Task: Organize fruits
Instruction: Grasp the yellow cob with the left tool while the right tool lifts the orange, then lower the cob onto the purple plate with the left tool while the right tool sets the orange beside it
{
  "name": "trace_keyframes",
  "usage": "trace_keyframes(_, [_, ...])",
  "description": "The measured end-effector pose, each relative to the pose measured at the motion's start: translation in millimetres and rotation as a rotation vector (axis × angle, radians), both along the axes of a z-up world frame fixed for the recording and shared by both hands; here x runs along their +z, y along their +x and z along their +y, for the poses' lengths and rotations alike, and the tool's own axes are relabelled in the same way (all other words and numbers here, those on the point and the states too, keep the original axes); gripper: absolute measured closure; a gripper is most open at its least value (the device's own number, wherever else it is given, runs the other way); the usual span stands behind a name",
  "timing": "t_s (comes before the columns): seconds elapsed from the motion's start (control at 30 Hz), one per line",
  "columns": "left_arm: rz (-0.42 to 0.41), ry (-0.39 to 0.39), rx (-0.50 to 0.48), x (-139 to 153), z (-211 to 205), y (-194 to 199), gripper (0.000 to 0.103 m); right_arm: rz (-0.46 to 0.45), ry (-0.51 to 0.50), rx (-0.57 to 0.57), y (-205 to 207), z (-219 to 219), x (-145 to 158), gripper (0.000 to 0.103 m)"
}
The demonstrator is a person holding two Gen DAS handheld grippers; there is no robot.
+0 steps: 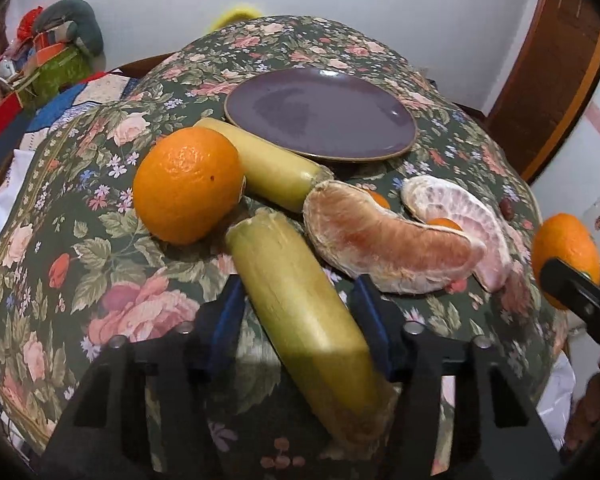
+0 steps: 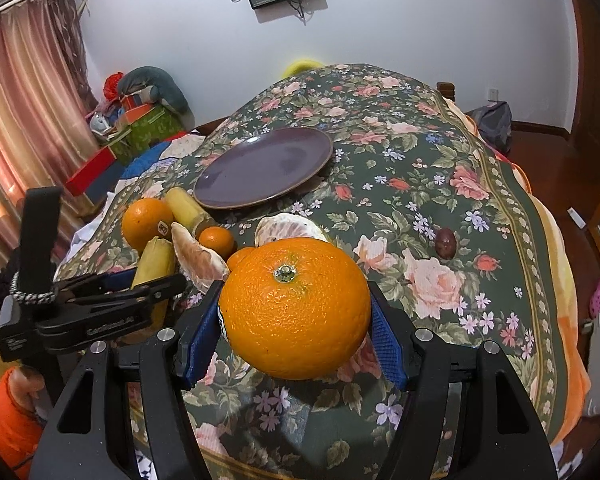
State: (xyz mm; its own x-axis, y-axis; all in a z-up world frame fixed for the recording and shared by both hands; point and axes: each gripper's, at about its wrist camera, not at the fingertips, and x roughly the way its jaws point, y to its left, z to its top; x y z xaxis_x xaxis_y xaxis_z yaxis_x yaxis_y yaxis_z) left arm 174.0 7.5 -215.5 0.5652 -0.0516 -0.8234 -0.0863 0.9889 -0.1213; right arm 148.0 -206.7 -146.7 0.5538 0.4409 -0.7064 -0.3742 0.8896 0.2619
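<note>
Left wrist: plate [image 1: 320, 116] still bare, nothing sorted yet.
On the floral bench [image 1: 80, 272], left to right: orange [image 1: 188, 190], cane piece [image 1: 300, 300] between the left gripper's [image 1: 300, 300] closing-width jaws, pomelo wedges [image 1: 388, 240]; right gripper [image 2: 296, 332] jaws grip a big orange [image 2: 296, 308] above the cloth.

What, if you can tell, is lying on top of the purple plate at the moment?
Nothing: the purple plate shows a bare, glossy face in both views. A yellow stalk piece lies beside its near rim; whatever is beneath the plate is hidden.
</note>
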Motion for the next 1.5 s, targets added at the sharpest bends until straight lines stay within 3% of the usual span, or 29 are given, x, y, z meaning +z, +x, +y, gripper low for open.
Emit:
trace_keyframes(0.1, [0.004, -0.017, -0.024, 2.6, 3.4, -7.3, 0.059, -0.007, 0.002, 0.003, -0.3, 1.7, 1.3, 0.039])
trace_keyframes(0.63, [-0.002, -0.012, 0.01, 1.6, 9.6, 2.3, 0.064, -0.039, -0.009, 0.003, 7.3, 9.5, 10.7, 0.039])
trace_keyframes(1.13, [-0.203, -0.038, 0.011, 74.3, 32.7, -7.3, 0.066, -0.145, -0.047, 0.016, 32.0, 30.3, 38.7, 0.039])
trace_keyframes(1.5, [-0.27, -0.062, -0.002, 93.8, 42.0, 18.4, 0.066, -0.2, -0.056, 0.019, 61.6, 46.8, 50.3, 0.039])
